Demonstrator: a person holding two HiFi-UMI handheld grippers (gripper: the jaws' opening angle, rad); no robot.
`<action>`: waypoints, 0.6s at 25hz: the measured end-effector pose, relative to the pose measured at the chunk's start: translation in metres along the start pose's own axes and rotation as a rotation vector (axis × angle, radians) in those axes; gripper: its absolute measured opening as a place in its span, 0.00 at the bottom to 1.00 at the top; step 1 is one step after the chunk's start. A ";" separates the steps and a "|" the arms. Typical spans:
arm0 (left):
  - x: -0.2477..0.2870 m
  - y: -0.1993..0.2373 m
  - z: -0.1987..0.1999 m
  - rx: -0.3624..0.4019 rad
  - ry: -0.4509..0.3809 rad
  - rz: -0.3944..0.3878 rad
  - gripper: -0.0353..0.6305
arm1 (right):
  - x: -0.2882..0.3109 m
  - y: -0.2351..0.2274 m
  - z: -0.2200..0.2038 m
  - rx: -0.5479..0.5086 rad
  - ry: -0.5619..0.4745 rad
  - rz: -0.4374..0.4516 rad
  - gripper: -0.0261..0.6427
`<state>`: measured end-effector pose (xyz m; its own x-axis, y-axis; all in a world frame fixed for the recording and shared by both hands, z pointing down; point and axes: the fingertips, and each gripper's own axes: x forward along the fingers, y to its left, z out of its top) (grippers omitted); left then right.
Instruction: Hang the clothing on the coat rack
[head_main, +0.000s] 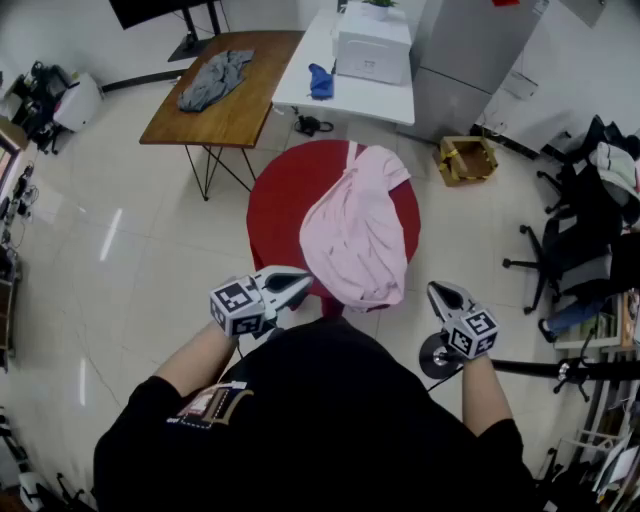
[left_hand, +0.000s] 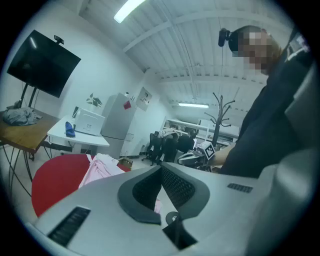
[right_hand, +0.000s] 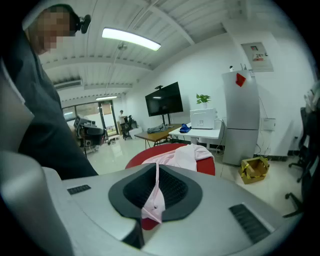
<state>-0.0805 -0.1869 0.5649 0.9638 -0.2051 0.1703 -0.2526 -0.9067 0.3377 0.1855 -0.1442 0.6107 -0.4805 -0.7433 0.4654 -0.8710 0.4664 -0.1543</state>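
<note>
- The coat rack (head_main: 433, 361) stands at the person's right side, close behind the right gripper (head_main: 440, 293). Swinging round with a loaded hand could knock it, and a slim stand struck high up might tip over.
- The pink garment (head_main: 355, 235) lies heaped on the red table (head_main: 280, 200), with one end drooping over the near edge. If it is lifted by one corner it would likely unroll to full length and trail on the floor, or catch on the table rim.
- Both grippers are clenched and hold nothing. The left gripper (head_main: 303, 284) has its jaws fully together, and the right gripper's jaws leave only a hair-thin slit. Pink shows in that slit, but the head view has that gripper apart from the garment, so I take it as cloth seen beyond. Reaching in without opening first would only shove the heap away.
- A pinch on a single thin layer may slip on the way to the rack's hooks (left_hand: 223, 103).
</note>
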 end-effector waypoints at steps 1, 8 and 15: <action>0.006 0.001 -0.002 0.020 0.015 -0.003 0.05 | 0.003 -0.007 -0.003 -0.046 0.026 -0.007 0.08; 0.049 0.005 -0.034 0.180 0.184 0.050 0.05 | 0.031 -0.046 -0.050 -0.362 0.282 0.031 0.36; 0.083 -0.001 -0.104 0.396 0.484 -0.002 0.15 | 0.066 -0.067 -0.114 -0.759 0.539 0.172 0.44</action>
<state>-0.0093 -0.1644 0.6753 0.7928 -0.0972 0.6017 -0.1110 -0.9937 -0.0141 0.2240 -0.1704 0.7509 -0.3187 -0.4021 0.8583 -0.4022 0.8774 0.2617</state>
